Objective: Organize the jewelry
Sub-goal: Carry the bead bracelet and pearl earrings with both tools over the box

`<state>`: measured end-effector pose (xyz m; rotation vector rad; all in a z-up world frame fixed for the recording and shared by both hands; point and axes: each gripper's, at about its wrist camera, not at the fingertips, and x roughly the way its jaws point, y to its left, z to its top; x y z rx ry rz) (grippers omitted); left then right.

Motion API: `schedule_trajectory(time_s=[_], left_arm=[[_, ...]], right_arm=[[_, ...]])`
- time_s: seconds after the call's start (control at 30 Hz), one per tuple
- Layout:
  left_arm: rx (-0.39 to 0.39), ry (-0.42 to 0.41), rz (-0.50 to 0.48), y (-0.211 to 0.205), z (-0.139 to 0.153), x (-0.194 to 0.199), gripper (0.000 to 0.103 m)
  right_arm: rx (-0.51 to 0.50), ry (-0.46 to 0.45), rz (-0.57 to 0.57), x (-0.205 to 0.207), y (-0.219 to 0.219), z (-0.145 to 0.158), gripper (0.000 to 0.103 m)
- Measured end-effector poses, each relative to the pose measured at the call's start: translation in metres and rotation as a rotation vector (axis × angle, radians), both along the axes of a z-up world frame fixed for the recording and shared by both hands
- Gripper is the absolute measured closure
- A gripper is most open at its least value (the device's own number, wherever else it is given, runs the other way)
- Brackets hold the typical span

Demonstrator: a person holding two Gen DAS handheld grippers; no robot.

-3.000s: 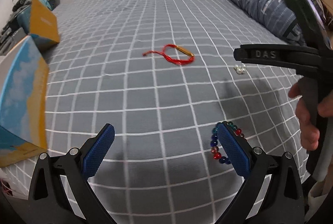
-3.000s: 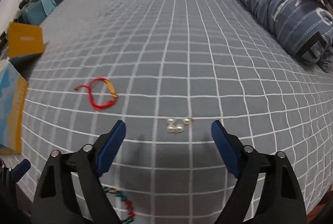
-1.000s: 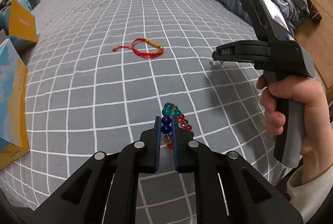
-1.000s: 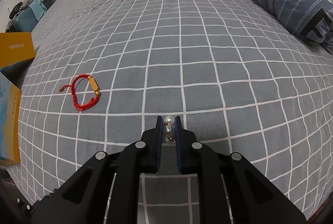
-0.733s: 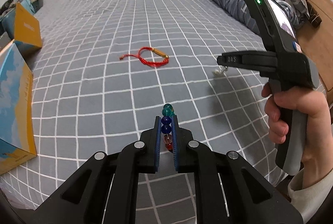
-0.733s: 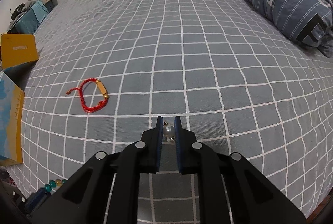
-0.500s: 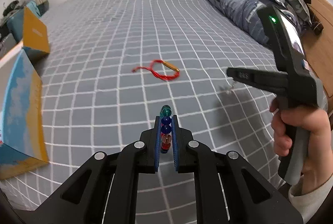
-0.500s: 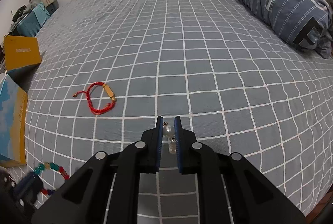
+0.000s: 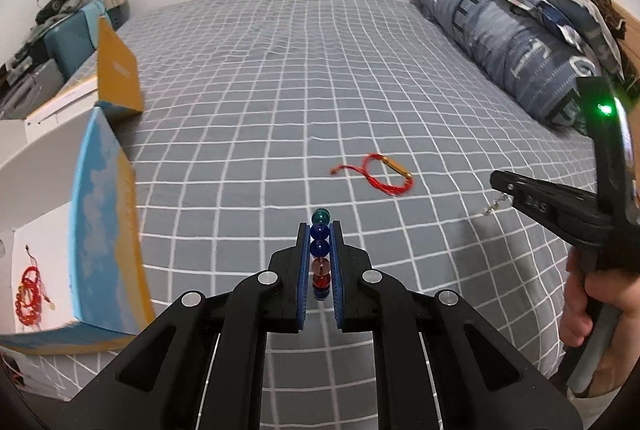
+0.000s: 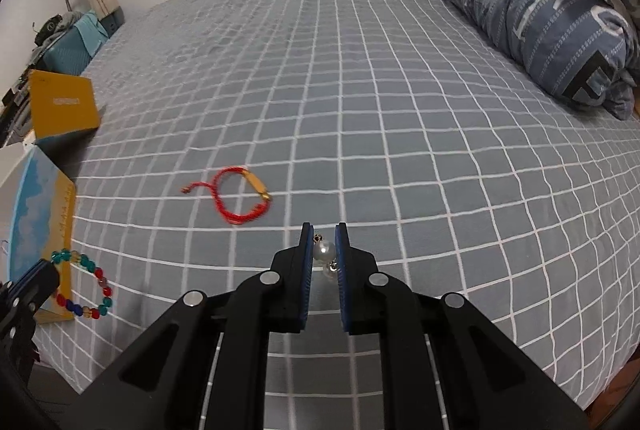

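My left gripper (image 9: pixel 320 230) is shut on a multicolour bead bracelet (image 9: pixel 320 254) and holds it above the bed; the bracelet also hangs from it in the right wrist view (image 10: pixel 86 286). My right gripper (image 10: pixel 324 236) is shut on pearl earrings (image 10: pixel 323 250), lifted off the bed; it shows at the right of the left wrist view (image 9: pixel 500 184) with the earrings dangling (image 9: pixel 494 207). A red cord bracelet with a gold bar (image 9: pixel 386 176) lies on the grey checked bedspread (image 9: pixel 280 90), ahead of both grippers; it also shows in the right wrist view (image 10: pixel 240 198).
An open blue and yellow box (image 9: pixel 104 230) stands at the bed's left edge, with a red bead bracelet (image 9: pixel 28 296) inside on white lining. Its yellow lid (image 9: pixel 118 78) stands behind. Rolled blue bedding (image 9: pixel 512 46) lies along the right side.
Both grippers closed on their jewelry and lifted it off the bed. The left gripper has since moved left toward the open box, the right gripper rose with the earrings.
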<state>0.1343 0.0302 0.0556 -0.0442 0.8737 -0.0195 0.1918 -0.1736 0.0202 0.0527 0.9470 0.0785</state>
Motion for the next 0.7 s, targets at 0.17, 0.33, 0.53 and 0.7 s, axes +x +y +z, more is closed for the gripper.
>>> schedule_trajectory(time_s=[0.17,0.33,0.53,0.7], left_arm=[[-0.002,-0.007,0.031,0.023,0.010,0.000,0.094],[-0.006,-0.015,0.066,0.047,0.021,-0.002,0.094],[0.002,-0.034,0.095,0.071,0.037,-0.008,0.094],[0.009,-0.044,0.138,0.097,0.046,-0.016,0.094]], right_arm=[[0.001,-0.030,0.022,-0.008,0.023,0.019,0.092],[0.005,-0.056,0.049,-0.013,0.050,0.037,0.092],[0.010,-0.083,0.091,-0.019,0.086,0.053,0.092],[0.013,-0.105,0.130,-0.023,0.120,0.066,0.092]])
